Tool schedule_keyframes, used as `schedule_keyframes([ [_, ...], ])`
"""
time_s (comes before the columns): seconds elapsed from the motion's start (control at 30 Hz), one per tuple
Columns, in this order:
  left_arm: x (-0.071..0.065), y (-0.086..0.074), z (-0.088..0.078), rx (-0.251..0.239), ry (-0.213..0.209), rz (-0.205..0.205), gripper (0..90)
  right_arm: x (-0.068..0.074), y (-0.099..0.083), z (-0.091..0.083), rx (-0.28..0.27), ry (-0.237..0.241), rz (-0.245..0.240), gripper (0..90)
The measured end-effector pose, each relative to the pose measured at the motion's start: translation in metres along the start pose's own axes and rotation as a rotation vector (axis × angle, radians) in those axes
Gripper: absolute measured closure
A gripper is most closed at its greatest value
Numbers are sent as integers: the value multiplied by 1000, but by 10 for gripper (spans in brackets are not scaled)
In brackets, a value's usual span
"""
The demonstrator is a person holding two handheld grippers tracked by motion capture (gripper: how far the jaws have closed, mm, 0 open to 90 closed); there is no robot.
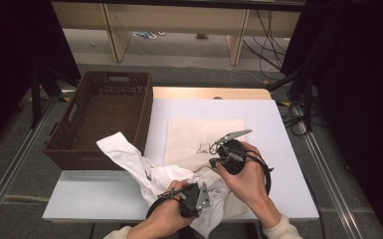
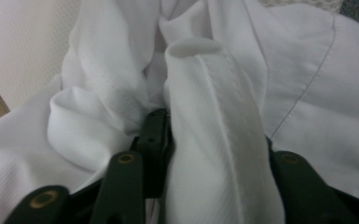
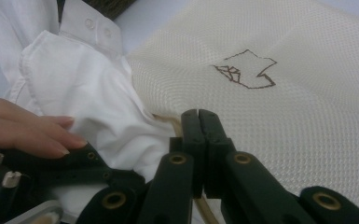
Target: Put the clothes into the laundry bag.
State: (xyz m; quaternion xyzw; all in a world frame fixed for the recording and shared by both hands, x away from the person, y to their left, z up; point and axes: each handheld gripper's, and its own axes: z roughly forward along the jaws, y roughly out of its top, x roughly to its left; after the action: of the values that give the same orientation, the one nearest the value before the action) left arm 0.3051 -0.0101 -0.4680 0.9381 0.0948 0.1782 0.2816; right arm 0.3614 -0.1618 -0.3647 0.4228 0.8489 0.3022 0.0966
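A crumpled white shirt [image 1: 129, 154] lies at the table's front, one end reaching up to the basket. My left gripper [image 1: 194, 191] is pushed into it near the front edge. In the left gripper view a thick fold of the shirt [image 2: 219, 140] stands between the jaws of my left gripper [image 2: 214, 135], and they press on it. A cream tote bag [image 1: 189, 134] with a small line drawing [image 3: 247, 70] lies flat behind the shirt. My right gripper [image 1: 214, 162] rests at the bag's near edge. In its own view my right gripper [image 3: 199, 122] has its jaws together, and a beige strap [image 3: 165, 120] runs beside them.
A brown wicker basket [image 1: 104, 84] stands at the table's left side, partly off it. The pale table top [image 1: 278, 189] shows bare at the right and back. A shirt cuff with two buttons [image 3: 91, 23] lies ahead of the right gripper. Shelving and cables are on the floor beyond.
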Motion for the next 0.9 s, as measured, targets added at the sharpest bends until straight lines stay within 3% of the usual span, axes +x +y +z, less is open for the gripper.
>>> schedule_keyframes([
  [0.1, 2, 0, 3, 10, -11, -9, 718, -1, 0, 0, -5, -1, -15, 900],
  [0.23, 5, 4, 2, 18, -22, -13, 808, 0, 0, 0, 0, 4, 4, 900],
  [0.3, 9, 6, 0, -14, -19, -55, 825, 0, 0, 0, -8, 0, -8, 900],
  [0.4, 19, 11, -8, -80, -48, -128, 831, -2, 0, 0, -7, 0, -15, 900],
  [0.5, 27, 17, -17, -138, -26, -167, 832, -1, 0, 0, -10, -1, 12, 900],
  [0.53, 29, 19, -17, -140, -19, -164, 831, -3, 0, -1, -11, 0, -13, 900],
  [0.67, 37, 22, -8, -138, 25, -171, 831, -1, 0, -3, -27, 1, -8, 900],
  [0.7, 38, 21, -6, -134, 30, -173, 830, 3, 0, -4, -33, -7, 25, 900],
  [0.8, 44, 20, 2, -145, 81, -205, 825, 3, 0, -4, -21, -2, 10, 900],
  [0.9, 49, 18, 11, -128, 104, -202, 817, 4, -1, -2, -14, 1, 8, 900],
])
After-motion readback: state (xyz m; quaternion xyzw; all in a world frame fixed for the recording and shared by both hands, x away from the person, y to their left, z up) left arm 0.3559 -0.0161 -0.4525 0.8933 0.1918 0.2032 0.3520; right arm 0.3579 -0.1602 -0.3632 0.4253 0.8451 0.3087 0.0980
